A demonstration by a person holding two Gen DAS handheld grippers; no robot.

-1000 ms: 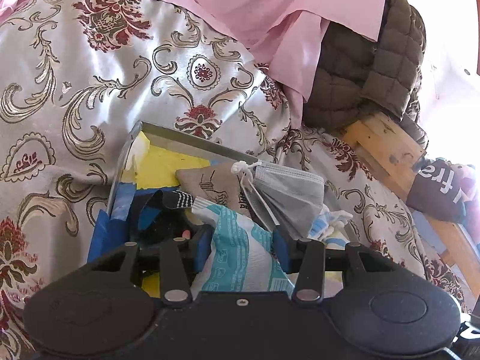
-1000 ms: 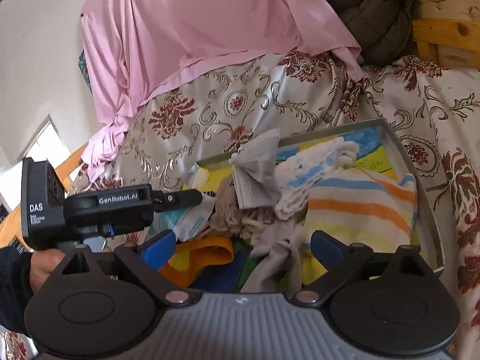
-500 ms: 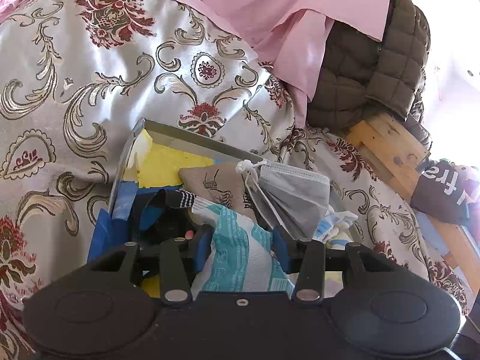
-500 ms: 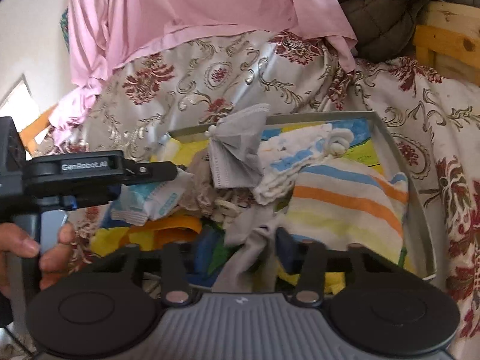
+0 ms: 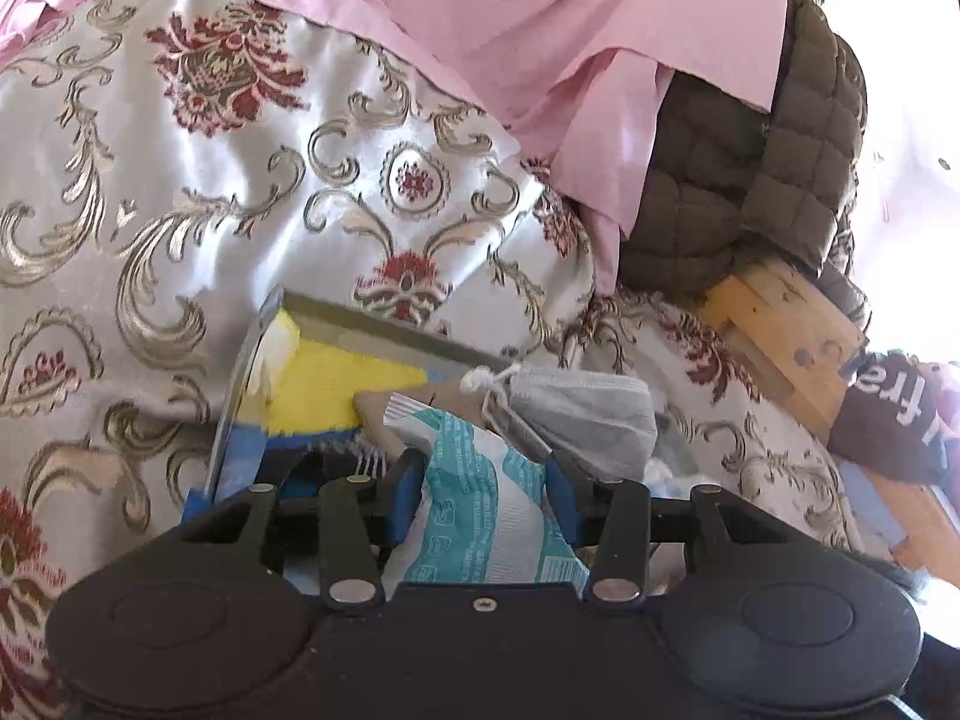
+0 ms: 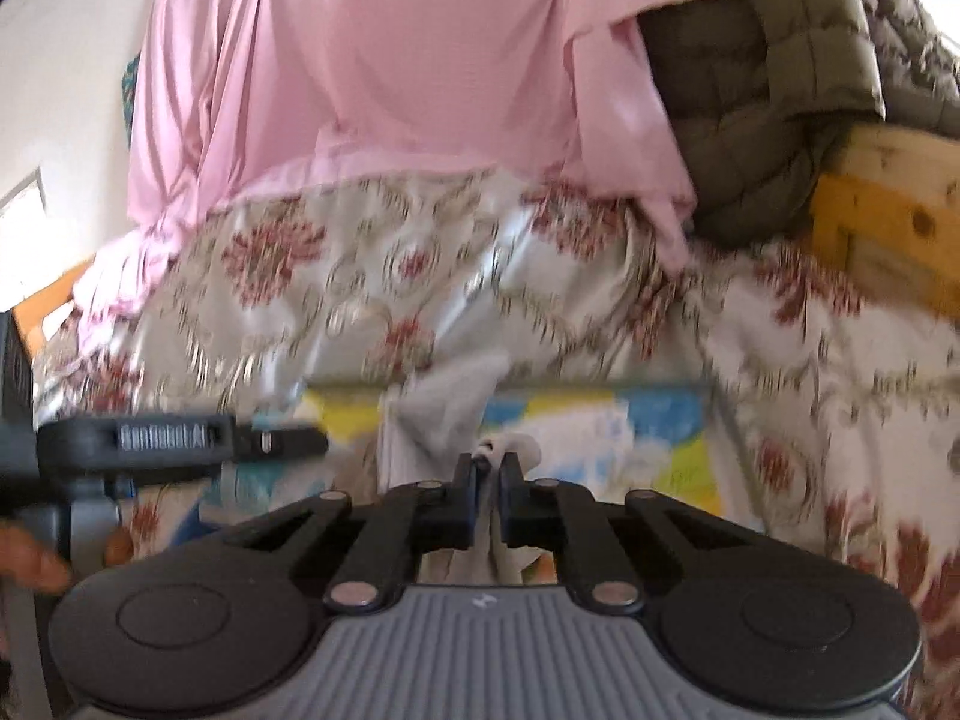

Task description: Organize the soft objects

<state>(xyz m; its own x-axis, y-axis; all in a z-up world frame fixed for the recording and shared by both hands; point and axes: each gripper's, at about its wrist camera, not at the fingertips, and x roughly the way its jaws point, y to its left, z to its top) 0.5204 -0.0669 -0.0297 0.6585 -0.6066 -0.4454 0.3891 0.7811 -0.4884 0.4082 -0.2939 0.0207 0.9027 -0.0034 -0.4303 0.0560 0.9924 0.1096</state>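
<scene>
My left gripper [image 5: 486, 489] is shut on a white and teal soft packet [image 5: 480, 528], held over the near end of a grey tray [image 5: 372, 327] with a yellow and blue lining. Just behind the packet a grey face mask [image 5: 591, 414] lies on the pile in the tray. In the blurred right wrist view, my right gripper [image 6: 487, 480] has its jaws closing the last bit onto a pale grey cloth [image 6: 480, 564], pinched tight between the pads above the tray [image 6: 717, 420]. The mask [image 6: 441, 420] shows just beyond it, and the left gripper [image 6: 180, 438] sits at the left.
The tray rests on a cream bedspread [image 5: 180, 228] with red and gold flowers. A pink sheet [image 5: 540, 30] and a quilted olive jacket [image 5: 750, 198] lie behind it. A wooden bed frame [image 5: 786, 330] stands at the right. A person's hand [image 6: 36, 564] shows at the left edge.
The right gripper closed from wide open onto the grey cloth and lifted, so the tray dropped lower in its view. The left gripper kept still with the packet.
</scene>
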